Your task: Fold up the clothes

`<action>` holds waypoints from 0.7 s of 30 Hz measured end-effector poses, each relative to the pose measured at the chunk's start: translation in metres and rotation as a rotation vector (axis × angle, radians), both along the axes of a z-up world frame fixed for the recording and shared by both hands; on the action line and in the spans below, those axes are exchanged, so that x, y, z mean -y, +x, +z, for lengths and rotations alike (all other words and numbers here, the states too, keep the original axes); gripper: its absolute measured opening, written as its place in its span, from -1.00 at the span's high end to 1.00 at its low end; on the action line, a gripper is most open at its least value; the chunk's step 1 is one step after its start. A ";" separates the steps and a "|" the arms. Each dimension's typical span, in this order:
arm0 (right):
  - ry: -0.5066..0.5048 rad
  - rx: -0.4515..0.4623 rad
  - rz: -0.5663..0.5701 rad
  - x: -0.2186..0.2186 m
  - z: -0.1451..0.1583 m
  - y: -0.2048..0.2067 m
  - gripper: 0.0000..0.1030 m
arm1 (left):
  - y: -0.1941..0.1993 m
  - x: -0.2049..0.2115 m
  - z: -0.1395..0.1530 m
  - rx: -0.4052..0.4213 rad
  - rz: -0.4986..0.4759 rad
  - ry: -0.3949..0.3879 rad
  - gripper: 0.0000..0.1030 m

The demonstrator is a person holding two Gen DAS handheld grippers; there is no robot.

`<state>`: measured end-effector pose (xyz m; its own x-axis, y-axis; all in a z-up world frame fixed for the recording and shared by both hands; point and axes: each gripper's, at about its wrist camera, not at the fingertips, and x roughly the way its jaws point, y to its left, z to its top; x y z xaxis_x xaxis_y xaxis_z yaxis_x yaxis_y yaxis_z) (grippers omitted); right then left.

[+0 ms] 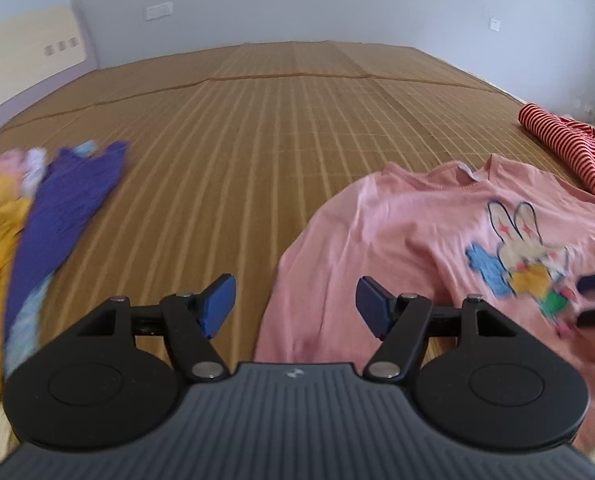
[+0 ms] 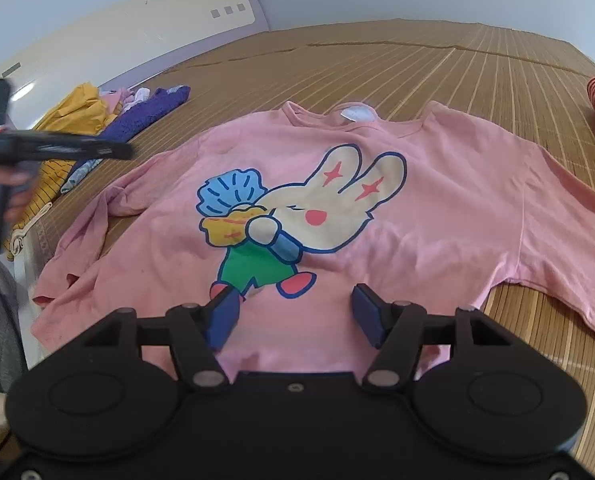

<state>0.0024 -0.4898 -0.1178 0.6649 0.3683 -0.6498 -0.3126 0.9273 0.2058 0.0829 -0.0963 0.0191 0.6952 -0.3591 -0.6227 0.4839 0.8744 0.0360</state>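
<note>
We see the pink shirt (image 2: 377, 216) lying face up on the bed's bamboo mat (image 1: 257, 120). Our left tool (image 1: 295, 304) and right tool (image 2: 293, 316) are both spread, gripping nothing. Purple and yellow clothes (image 1: 57, 208), somewhat blurred, lie left.
</note>
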 end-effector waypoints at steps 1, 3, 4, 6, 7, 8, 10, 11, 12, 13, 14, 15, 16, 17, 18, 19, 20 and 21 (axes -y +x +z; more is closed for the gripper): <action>-0.002 0.002 -0.002 0.000 0.000 0.000 -0.25 | -0.014 -0.005 0.001 -0.003 -0.004 0.010 -0.40; -0.006 0.002 -0.004 -0.001 0.000 -0.001 -0.25 | -0.041 -0.012 0.000 -0.016 -0.040 0.022 -0.40; -0.007 0.001 -0.005 -0.002 0.000 0.000 -0.26 | -0.054 -0.014 -0.002 -0.024 -0.070 0.024 -0.40; -0.002 -0.001 -0.009 -0.001 0.000 -0.001 -0.26 | -0.072 -0.005 -0.012 -0.034 -0.108 0.066 -0.39; -0.001 -0.002 -0.008 0.000 0.000 -0.001 -0.25 | -0.080 0.001 -0.017 -0.030 -0.122 0.098 -0.39; -0.002 -0.002 -0.009 0.000 0.000 -0.002 -0.25 | -0.089 0.007 -0.022 -0.026 -0.135 0.130 -0.38; -0.003 -0.001 -0.011 -0.001 0.001 -0.003 -0.26 | -0.101 0.015 -0.028 0.012 -0.150 0.161 -0.35; -0.004 0.000 -0.012 -0.001 0.001 -0.003 -0.26 | -0.104 0.017 -0.031 0.014 -0.162 0.157 -0.24; -0.003 0.001 -0.012 0.000 0.001 -0.004 -0.26 | -0.106 0.016 -0.033 0.009 -0.172 0.141 -0.14; -0.003 0.001 -0.012 -0.001 0.001 -0.004 -0.26 | -0.104 0.019 -0.036 0.000 -0.179 0.138 -0.12; -0.003 0.001 -0.010 -0.001 0.001 -0.004 -0.27 | -0.102 0.021 -0.040 -0.009 -0.186 0.136 -0.10; -0.003 0.001 -0.009 -0.001 0.001 -0.004 -0.27 | -0.101 0.022 -0.044 -0.009 -0.187 0.154 -0.02; -0.001 0.001 -0.010 -0.001 0.001 -0.004 -0.27 | -0.101 0.024 -0.049 -0.009 -0.188 0.172 0.05; -0.002 0.001 -0.009 -0.001 0.001 -0.005 -0.27 | -0.100 0.025 -0.052 0.001 -0.198 0.175 0.11; -0.004 0.000 -0.007 -0.001 0.001 -0.005 -0.27 | -0.100 0.027 -0.055 0.010 -0.207 0.177 0.24; -0.006 0.000 -0.008 -0.002 0.001 -0.005 -0.27 | -0.099 0.029 -0.058 0.020 -0.217 0.180 0.35; -0.006 -0.002 -0.009 -0.002 0.001 -0.005 -0.28 | -0.099 0.030 -0.058 0.023 -0.219 0.177 0.59; -0.006 -0.002 -0.012 -0.003 0.001 -0.005 -0.28 | -0.099 0.031 -0.059 0.039 -0.215 0.185 0.77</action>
